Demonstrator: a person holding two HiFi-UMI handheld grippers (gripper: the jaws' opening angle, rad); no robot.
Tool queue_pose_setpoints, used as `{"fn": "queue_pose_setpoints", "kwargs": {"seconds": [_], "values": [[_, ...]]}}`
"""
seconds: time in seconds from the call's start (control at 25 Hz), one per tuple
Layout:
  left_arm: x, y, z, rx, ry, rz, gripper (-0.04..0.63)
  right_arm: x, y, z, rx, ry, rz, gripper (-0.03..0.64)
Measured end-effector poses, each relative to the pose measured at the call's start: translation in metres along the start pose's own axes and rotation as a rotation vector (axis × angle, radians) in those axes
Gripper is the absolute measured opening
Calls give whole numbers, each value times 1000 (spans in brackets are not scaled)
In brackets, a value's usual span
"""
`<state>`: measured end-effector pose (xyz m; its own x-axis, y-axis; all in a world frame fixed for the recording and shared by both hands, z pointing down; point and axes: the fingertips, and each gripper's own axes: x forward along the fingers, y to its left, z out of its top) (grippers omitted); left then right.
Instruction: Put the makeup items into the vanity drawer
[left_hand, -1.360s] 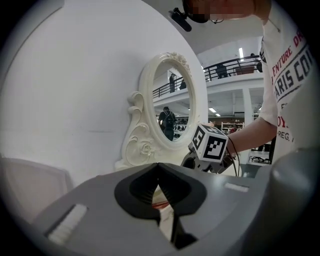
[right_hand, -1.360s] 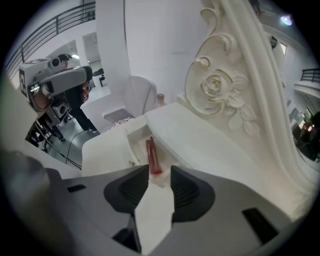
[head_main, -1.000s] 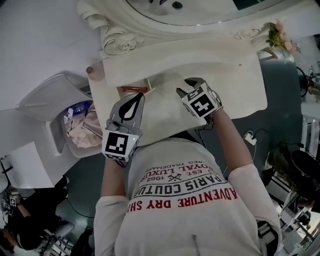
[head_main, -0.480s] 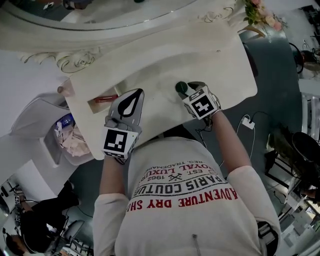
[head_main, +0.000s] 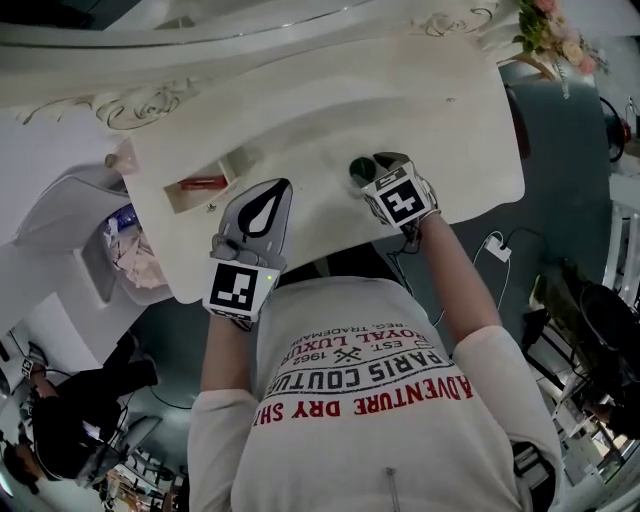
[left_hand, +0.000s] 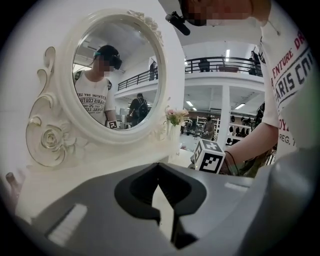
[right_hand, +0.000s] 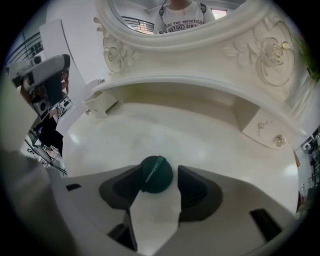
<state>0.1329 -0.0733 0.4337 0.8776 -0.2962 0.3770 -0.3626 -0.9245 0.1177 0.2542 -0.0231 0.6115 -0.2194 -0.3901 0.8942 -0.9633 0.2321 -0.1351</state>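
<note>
The head view is showing the cream vanity tabletop (head_main: 300, 130) from above. The small cream drawer (head_main: 190, 200) is standing pulled out at its left end, and a reddish oblong item (head_main: 203, 183) is lying inside it. Only this view is exposing the drawer's contents; the right gripper view is catching the drawer from the side, with its interior hidden. Beside the vanity, a white bin (head_main: 95, 268) is holding crumpled wrappers (head_main: 150, 260).

The right gripper (right_hand: 160, 170) is pointing steeply down at the tabletop. Its jaws have just been opening and are standing spread. The dark green round makeup container (right_hand: 156, 174) is sitting on the tabletop between them, close against one pad and clear of the other.

The left gripper (left_hand: 159, 167) is hovering over the tabletop near the drawer, its jaw tips pressed together on nothing. Its view is showing the oval carved-frame mirror (left_hand: 117, 75) face-on, which the head view is cutting off. A small flower bunch (left_hand: 175, 116) is standing beside the mirror.
</note>
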Motion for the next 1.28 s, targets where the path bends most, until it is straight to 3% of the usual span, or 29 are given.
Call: {"fn": "queue_pose_setpoints", "kwargs": {"seconds": [0.28,0.4,0.48,0.68,0.96,1.28], "values": [[-2,1,-3,25,-28,8,9,2,0,-1,-19,44,9,196],[-5,-1,-4,23,-24,12,9,3,4,-2,-20,74,27,164],[-7,-1,-4,34,-36,12,9,4,10,-4,7,90,58,54],[-22,6,-1,26,-52,39,9,-2,19,4,-68,97,25,46],[-65,32,7,48,-105,110,9,-17,54,67,-151,4,46,46],[-127,75,-4,12,-123,218,9,-11,134,151,-255,-105,116,46]]}}
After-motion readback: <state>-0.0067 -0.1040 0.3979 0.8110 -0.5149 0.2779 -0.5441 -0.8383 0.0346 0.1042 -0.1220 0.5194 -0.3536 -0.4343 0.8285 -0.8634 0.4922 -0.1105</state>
